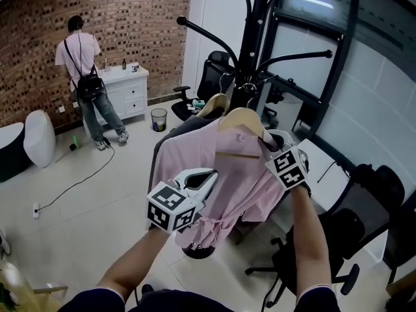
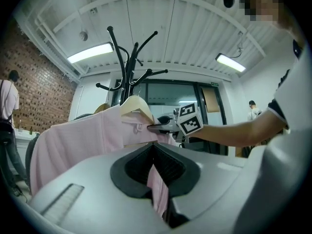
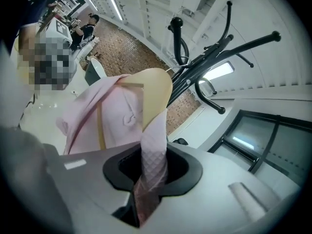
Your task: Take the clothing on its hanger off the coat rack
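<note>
Far left: a person (image 1: 83, 64) stood at a white drawer cabinet (image 1: 127, 91) against the red brick wall (image 1: 130, 18), with a small round waste bin (image 1: 158, 119) just beside the cabinet. Left gripper (image 1: 209, 175) pointed roughly level, jaws clamped on a fold of the pale pink garment (image 1: 224, 174) low on its left side; its own view showed the pink cloth pinched between the dark pads. The garment hung on a light wooden hanger (image 1: 242, 117), draped from the shoulders down between both grippers. Behind it sat a second wooden hanger (image 1: 212, 104) carrying something dark grey (image 1: 177, 130). The pink garment's hanger sat right up against the black metal coat rack (image 1: 260, 18); the hook area was small and cluttered, so I couldn't tell if it was on a peg or clear of it. Right gripper (image 1: 272, 142) was at the hanger's right shoulder end, jaws closed on pink quilted-looking fabric just below the wooden tip. Lower right: black office chair (image 1: 338, 239) on the light floor.
</note>
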The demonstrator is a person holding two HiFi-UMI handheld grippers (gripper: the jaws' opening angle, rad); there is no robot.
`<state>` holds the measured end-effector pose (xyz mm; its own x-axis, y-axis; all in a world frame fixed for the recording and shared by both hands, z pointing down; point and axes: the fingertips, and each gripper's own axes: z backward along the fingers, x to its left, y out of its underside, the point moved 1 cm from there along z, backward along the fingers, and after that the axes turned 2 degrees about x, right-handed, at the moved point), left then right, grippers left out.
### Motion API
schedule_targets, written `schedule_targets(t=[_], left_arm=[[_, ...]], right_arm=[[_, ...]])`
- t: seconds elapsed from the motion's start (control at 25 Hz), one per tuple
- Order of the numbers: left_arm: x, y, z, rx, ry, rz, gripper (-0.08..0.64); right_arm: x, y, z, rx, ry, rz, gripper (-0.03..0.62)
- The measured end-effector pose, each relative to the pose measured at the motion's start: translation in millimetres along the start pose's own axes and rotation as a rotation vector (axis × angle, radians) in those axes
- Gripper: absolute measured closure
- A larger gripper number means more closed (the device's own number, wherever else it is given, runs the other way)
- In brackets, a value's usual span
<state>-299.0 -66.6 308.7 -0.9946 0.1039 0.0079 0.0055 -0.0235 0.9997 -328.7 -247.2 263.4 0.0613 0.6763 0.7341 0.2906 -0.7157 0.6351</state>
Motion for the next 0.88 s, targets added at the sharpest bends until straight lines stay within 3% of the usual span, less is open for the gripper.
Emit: schedule_targets(t=[0.24,0.48,0.88], left_arm=[[-4,-4,5,-0.011,0.022,0.013,0.548],[-32,-6,-2,-0.013,0.073,0.003,0.548],[-105,-7,-22,-0.014,0.160,-0.008,0.548]], right_arm=[[-17,-8,32,0.004,0.070,-0.030,0.520],[-20,11,86,0.043,0.139,-0.031,0.520],[-7,83,196,0.156,0.221,-0.112,0.520]])
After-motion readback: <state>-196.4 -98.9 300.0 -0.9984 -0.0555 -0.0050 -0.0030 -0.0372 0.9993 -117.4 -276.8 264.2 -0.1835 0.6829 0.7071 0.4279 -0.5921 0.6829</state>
